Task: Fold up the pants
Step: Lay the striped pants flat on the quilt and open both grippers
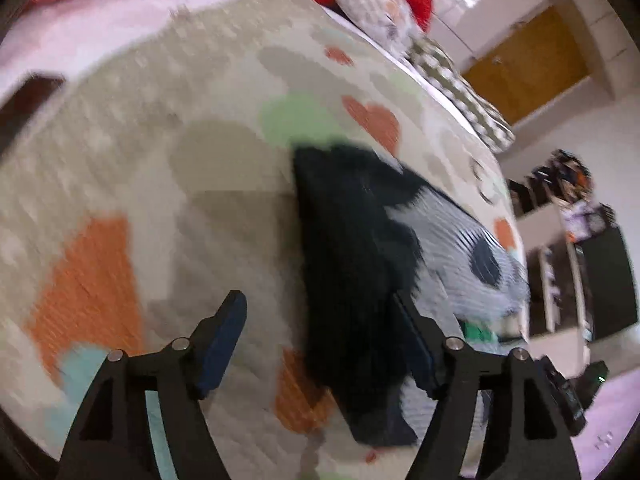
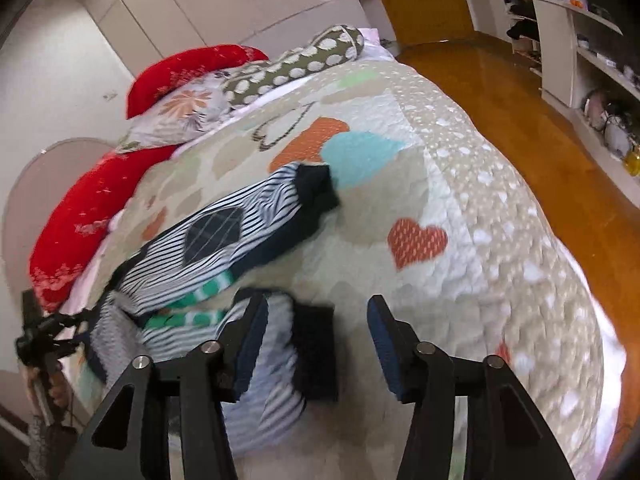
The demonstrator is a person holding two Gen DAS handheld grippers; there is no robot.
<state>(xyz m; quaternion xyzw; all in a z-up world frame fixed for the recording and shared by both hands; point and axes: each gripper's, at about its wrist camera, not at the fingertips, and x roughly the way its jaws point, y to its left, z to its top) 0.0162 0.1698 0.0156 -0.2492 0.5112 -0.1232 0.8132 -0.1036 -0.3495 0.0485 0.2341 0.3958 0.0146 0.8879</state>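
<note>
The pants [image 2: 224, 236] are soft cloth, matt, with fine black and white stripes, dark cuffs and a green striped band. They lie on a quilted bedspread [image 2: 460, 240], a cloth with a bumpy stitched surface and no shine. At 10 o'clock the red pillows [image 2: 76, 220] look like matt fabric. At 2 o'clock the wooden floor [image 2: 532, 120] is glossy and reflects light. The right gripper [image 2: 316, 332] has matt black plastic arms, dark blue rough pads [image 2: 380, 332] and small shiny metal pins.
</note>
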